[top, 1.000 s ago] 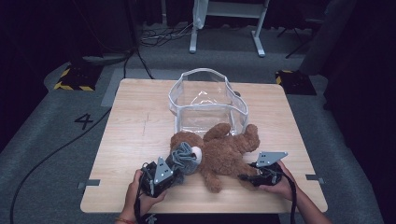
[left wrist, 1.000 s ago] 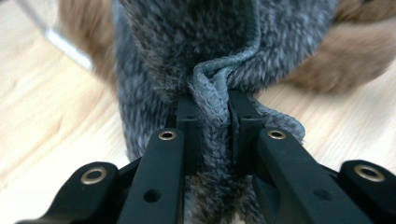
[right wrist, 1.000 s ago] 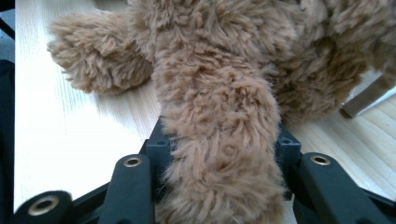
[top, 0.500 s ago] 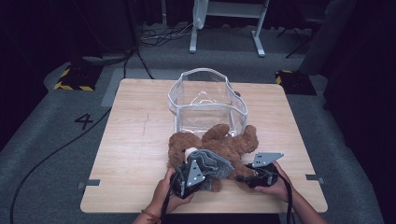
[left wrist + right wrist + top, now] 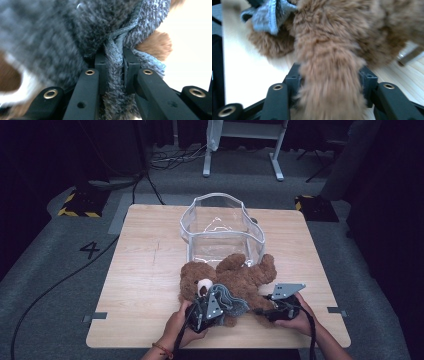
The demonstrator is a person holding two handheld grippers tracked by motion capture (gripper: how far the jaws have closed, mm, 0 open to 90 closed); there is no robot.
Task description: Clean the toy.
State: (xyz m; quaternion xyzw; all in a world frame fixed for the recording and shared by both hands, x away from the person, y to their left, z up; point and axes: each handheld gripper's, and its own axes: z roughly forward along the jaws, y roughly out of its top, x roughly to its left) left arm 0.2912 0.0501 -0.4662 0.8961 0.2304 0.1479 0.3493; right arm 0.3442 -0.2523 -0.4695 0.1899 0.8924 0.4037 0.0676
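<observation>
The left gripper (image 5: pixel 207 306) is clamped on a fold of grey knitted cloth (image 5: pixel 113 62); in the left gripper view the fabric is pinched tight between the two jaws and bunches up ahead of them. That cloth (image 5: pixel 231 300) lies draped over the belly of a brown teddy bear (image 5: pixel 235 280), which sprawls on its back on the wooden counter (image 5: pixel 145 270) directly in front of both grippers.

The right gripper (image 5: pixel 276 309) has one of the bear's legs (image 5: pixel 329 82) between its jaws. Those jaws have just been opening, and the fur fills the gap from side to side, so I cannot tell whether the pads press on it. From this gripper, the grey cloth (image 5: pixel 268 12) sits up and to the left, beyond the leg.

Past the bear, farther from both grippers, stands a clear plastic bag (image 5: pixel 222 227) with its mouth open upward; the bear's head and one arm rest against its near wall. The bear's body lies between the grippers and that bag.
</observation>
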